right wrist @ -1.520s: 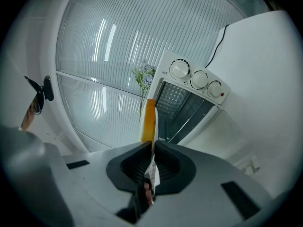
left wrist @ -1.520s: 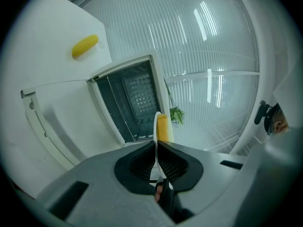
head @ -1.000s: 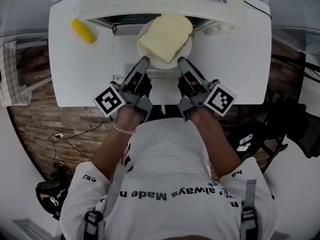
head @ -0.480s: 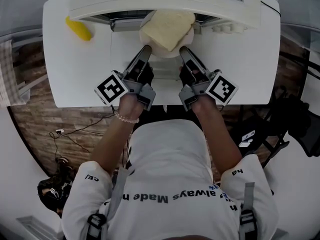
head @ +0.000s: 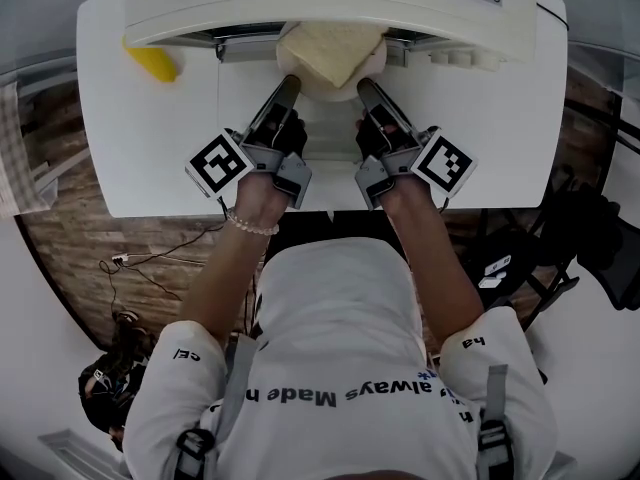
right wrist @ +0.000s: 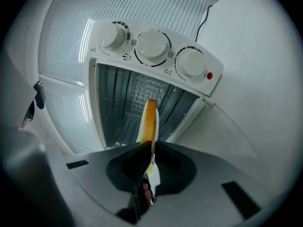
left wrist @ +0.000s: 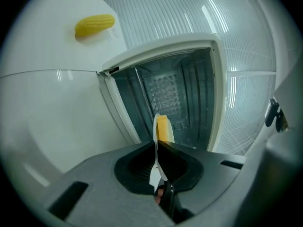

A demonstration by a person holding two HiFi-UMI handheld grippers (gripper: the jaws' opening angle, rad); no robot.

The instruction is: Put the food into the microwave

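Observation:
A slice of pale yellow bread (head: pixel 325 48) lies on a white plate (head: pixel 340 90), half under the front edge of the white microwave (head: pixel 330 3). My left gripper (head: pixel 288 86) is shut on the plate's left rim and my right gripper (head: pixel 364 86) on its right rim. In the left gripper view the plate (left wrist: pixel 155 126) shows edge-on between the shut jaws of the left gripper (left wrist: pixel 156 148), with the bread (left wrist: pixel 163 129) at the open dark cavity (left wrist: pixel 170 93). The right gripper view shows the same bread (right wrist: pixel 149 119), right gripper (right wrist: pixel 150 150) and cavity (right wrist: pixel 137 98).
A yellow corn cob (head: pixel 150 63) lies on the white table (head: pixel 150 148) left of the microwave, also in the left gripper view as the corn cob (left wrist: pixel 94 25). The open glass door (head: pixel 225 128) lies flat under the grippers. Three knobs (right wrist: pixel 151 46) sit beside the cavity.
Both grippers have pushed forward with the plate. The bread has gone from in front of the opening to partly under the microwave's front edge.

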